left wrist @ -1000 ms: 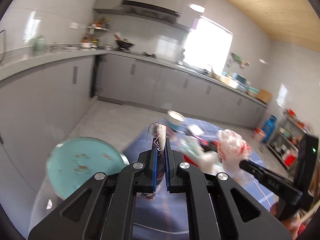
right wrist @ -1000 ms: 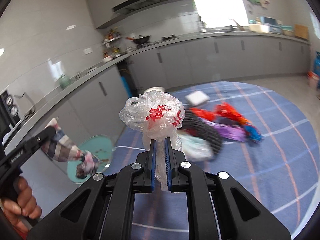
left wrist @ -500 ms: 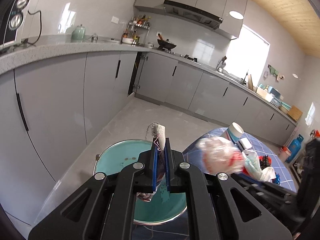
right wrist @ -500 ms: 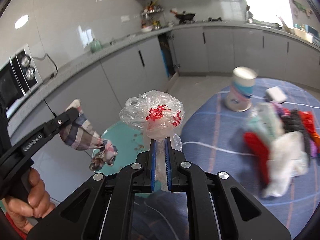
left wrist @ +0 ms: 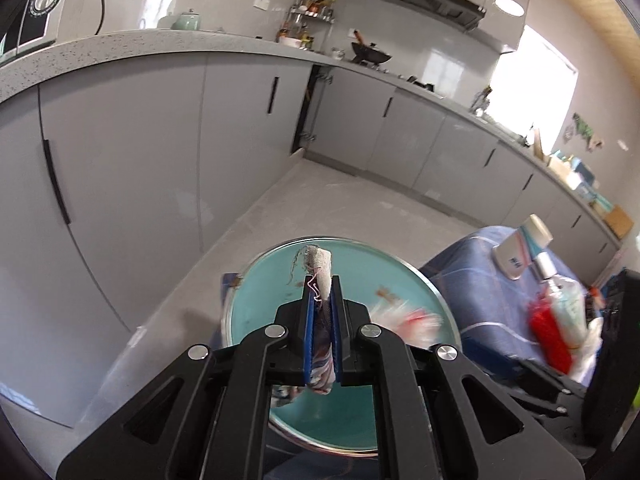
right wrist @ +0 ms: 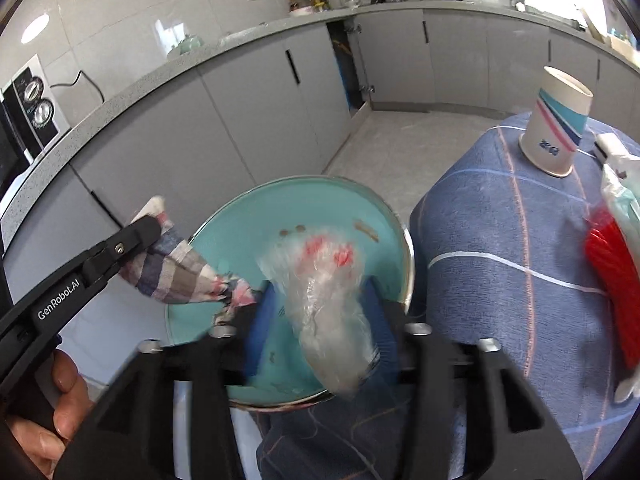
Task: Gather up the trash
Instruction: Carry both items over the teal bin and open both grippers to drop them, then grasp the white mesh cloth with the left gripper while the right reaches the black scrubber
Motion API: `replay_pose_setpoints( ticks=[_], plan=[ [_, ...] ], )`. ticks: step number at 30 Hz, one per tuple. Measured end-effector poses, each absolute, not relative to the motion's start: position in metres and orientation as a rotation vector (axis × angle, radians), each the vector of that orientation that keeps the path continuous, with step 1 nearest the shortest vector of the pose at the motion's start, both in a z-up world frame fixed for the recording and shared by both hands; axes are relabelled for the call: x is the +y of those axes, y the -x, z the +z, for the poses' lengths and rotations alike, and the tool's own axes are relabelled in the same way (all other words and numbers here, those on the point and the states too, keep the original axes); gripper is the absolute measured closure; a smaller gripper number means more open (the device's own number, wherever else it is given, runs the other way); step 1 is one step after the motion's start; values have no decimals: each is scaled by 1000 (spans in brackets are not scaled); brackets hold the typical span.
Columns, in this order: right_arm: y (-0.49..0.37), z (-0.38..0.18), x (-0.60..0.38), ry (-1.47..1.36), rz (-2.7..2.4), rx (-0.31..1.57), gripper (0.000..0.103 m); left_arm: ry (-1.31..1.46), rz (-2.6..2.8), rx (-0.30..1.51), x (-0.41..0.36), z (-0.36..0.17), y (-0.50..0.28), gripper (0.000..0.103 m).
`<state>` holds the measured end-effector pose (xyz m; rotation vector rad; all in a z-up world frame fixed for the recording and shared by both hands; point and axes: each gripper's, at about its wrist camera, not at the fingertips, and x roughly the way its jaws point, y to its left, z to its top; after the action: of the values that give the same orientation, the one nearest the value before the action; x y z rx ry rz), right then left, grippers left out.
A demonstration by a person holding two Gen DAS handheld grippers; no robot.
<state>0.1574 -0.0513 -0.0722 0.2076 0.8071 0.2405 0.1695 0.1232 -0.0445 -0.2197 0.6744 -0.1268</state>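
Left wrist view: the left claw (left wrist: 321,322) has its 2 blue pads clamped together on 1 checked rag (left wrist: 320,280), whose frayed pale tip sticks up past the pads at 12 o'clock. Directly beyond it sits 1 teal bin (left wrist: 272,280) with a metal rim, standing on the grey floor (left wrist: 340,196) by the kitchen cabinets. At 3 o'clock of the claw, over the bin's rim, shows 1 blurred plastic bag (left wrist: 404,316) in white and red. Further toward 3 o'clock lies the blue checked worktop (left wrist: 480,280), with 1 paper cup (left wrist: 520,248) and a pile of red and pale litter (left wrist: 556,320) on it.

Right wrist view: the right claw (right wrist: 320,312) stands apart, its jaws having just been opening, and both fingers are blurred. Between them is the plastic bag (right wrist: 328,300), clear with red print, also blurred; the pads do not press on it and it is over the teal bin (right wrist: 240,232). At 9 o'clock the left claw (right wrist: 150,230) comes in from the edge, gripping the checked rag (right wrist: 180,276), which hangs over the bin's near rim. At 7 o'clock 1 hand (right wrist: 52,412) holds that claw's handle. At 2 o'clock the paper cup (right wrist: 556,120) stands upright on the worktop (right wrist: 500,232), with 1 red bundle (right wrist: 612,272) at 3 o'clock
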Motion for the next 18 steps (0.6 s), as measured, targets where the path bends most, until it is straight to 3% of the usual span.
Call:
replay_pose_setpoints(
  ticks=[2, 7, 18],
  plan=[
    [-154, -73, -55, -210, 235, 806, 54, 217, -116, 681, 125, -45, -170, 86],
    [-139, -63, -67, -210, 199, 766, 54, 183, -80, 665, 122, -43, -167, 51],
    [-95, -42, -108, -189, 119, 675, 54, 85, -80, 658, 82, -32, -146, 34]
  ],
)
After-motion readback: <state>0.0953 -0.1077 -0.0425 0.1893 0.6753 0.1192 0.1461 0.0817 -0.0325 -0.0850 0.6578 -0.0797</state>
